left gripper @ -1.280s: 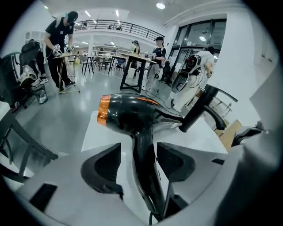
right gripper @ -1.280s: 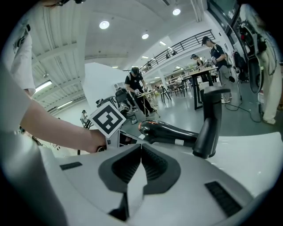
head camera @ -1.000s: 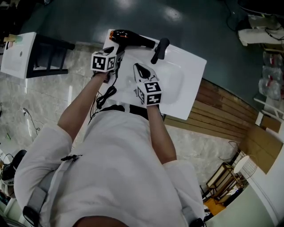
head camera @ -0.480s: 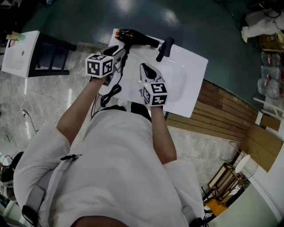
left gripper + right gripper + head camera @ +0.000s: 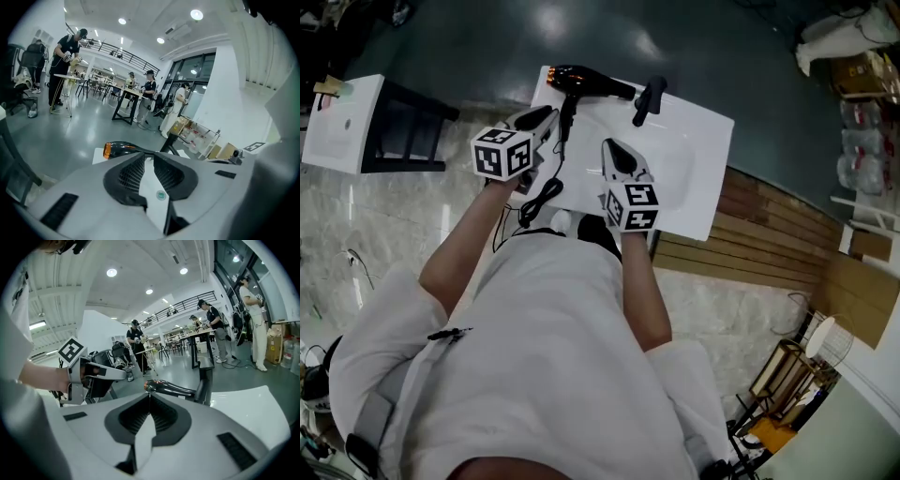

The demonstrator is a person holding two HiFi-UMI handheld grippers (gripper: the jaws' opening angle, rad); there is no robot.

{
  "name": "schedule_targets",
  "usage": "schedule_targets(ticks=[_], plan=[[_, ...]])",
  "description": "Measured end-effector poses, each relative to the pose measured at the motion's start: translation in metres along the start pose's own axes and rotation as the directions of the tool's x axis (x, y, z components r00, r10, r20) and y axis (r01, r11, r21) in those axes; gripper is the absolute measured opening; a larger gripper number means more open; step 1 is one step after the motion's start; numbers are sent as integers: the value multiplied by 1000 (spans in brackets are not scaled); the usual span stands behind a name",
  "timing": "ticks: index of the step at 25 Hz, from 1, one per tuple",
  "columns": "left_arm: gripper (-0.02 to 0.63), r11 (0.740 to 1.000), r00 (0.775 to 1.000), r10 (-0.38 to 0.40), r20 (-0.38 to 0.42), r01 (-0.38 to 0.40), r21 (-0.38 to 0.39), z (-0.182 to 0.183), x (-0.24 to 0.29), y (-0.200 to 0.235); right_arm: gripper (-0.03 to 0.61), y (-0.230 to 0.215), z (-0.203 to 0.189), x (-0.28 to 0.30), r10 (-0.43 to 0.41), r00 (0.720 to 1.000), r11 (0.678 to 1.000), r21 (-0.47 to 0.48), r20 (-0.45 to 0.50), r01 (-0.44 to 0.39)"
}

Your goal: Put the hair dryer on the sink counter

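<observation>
Hanging off the sink counter (image 5: 703, 131), the cord (image 5: 546, 192) may drag the hair dryer (image 5: 586, 82) down; the left gripper (image 5: 547, 116) has just narrowed, the right gripper (image 5: 616, 153) is pinched together, both empty.

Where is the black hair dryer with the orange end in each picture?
Head view: black hair dryer, top centre on the white counter.
Left gripper view: dryer just above the jaws, left of centre.
Right gripper view: dryer centre, above the jaws.
Shared landmark: black tap beside it.

Hair dryer (image 5: 584, 82) on sink counter (image 5: 711, 150), left of faucet (image 5: 647, 99).
</observation>
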State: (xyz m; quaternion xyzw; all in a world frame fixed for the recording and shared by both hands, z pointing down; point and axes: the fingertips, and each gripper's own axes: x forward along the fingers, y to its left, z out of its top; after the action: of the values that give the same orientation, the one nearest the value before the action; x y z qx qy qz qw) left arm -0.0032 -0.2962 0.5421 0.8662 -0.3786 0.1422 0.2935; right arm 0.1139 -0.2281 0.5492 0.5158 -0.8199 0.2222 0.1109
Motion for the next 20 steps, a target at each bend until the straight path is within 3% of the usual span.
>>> schedule_targets(ticks=[11, 20], plan=[[5, 996, 994, -86, 66, 83, 44, 6, -33, -17, 8, 17, 2, -38, -92, 994, 996, 4, 60, 91], [3, 985, 977, -168, 129, 160, 68, 11, -62, -36, 8, 34, 5, -67, -141, 983, 990, 2, 115, 142]])
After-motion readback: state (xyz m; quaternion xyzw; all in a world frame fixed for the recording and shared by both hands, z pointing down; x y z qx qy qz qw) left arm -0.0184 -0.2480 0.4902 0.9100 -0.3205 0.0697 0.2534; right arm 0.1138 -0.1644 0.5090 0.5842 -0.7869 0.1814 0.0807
